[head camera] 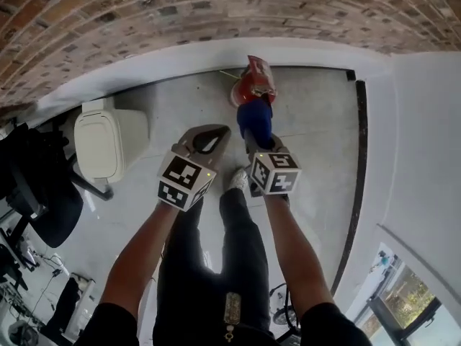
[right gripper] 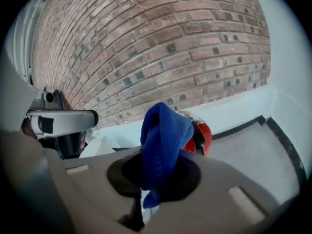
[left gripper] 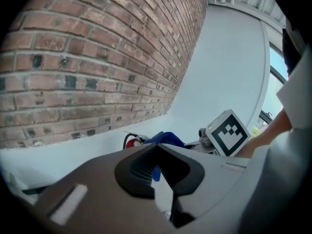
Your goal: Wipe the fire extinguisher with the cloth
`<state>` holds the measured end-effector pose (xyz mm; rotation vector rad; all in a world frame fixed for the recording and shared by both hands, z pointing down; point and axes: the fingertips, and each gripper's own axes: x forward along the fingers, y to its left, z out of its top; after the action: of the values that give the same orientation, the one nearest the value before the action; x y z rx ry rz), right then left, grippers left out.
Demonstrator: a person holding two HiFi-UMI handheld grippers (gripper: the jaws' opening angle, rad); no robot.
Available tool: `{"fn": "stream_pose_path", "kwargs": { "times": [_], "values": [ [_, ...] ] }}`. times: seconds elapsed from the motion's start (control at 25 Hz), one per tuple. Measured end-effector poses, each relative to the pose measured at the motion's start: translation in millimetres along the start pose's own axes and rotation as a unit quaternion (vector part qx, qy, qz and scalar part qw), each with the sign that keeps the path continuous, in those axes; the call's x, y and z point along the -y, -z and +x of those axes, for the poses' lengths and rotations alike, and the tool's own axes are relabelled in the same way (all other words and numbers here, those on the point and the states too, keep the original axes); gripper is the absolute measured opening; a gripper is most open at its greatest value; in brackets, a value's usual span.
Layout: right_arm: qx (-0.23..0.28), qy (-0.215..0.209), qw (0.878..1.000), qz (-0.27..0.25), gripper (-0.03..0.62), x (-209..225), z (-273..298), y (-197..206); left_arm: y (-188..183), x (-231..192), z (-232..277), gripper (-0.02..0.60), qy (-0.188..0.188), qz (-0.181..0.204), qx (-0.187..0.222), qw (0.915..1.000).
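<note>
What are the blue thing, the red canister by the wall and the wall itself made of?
Cloth: soft, fuzzy fabric, likely microfibre; it folds limply.
Fire extinguisher: probably painted metal, judging by its glossy red shell.
Wall: rough matte brick with mortar joints.

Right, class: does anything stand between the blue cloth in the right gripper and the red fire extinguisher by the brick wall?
Nothing visible does. The blue cloth, pinched in the right gripper's fingers, points straight at the red fire extinguisher; the left gripper sits off to its side.
</note>
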<state>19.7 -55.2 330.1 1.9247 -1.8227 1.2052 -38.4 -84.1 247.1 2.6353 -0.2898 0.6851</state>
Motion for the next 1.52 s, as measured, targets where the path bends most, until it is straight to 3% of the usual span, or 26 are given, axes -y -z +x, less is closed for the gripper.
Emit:
{"fn": "stream_pose_path", "kwargs": {
  "times": [0.2,0.36,0.6,0.88,1.08,1.52],
  "values": [
    [0.025,0.067,0.996,0.054,0.029,21.6,57.0,37.3,41.5,-30.4,26.1,0.008,0.003,-0.009,-0.009,0.9999],
    [0.047,0.119,0.985,0.112,0.03,47.2,87.6,41.6,58.6,-57.4,37.2,0.008,0.003,-0.02,-0.011,0.9997],
    [0.058,0.1,0.986,0.124,0.029,35.5,138.6,15.5,73.0,-83.1,35.7,0.008,0.015,-0.027,-0.018,0.9994],
    [0.088,0.103,0.977,0.166,0.029,30.2,164.4,-13.3,81.8,-102.1,35.3,0.008,0.019,-0.028,-0.031,0.999],
    [0.097,0.091,0.979,0.153,0.029,29.3,158.7,-9.1,77.3,-107.5,45.7,0.008,0.024,-0.027,-0.033,0.9988],
    [0.089,0.134,0.976,0.148,0.029,61.6,75.3,44.8,80.1,-84.7,82.8,0.008,0.029,-0.022,-0.068,0.997]
  ]
}}
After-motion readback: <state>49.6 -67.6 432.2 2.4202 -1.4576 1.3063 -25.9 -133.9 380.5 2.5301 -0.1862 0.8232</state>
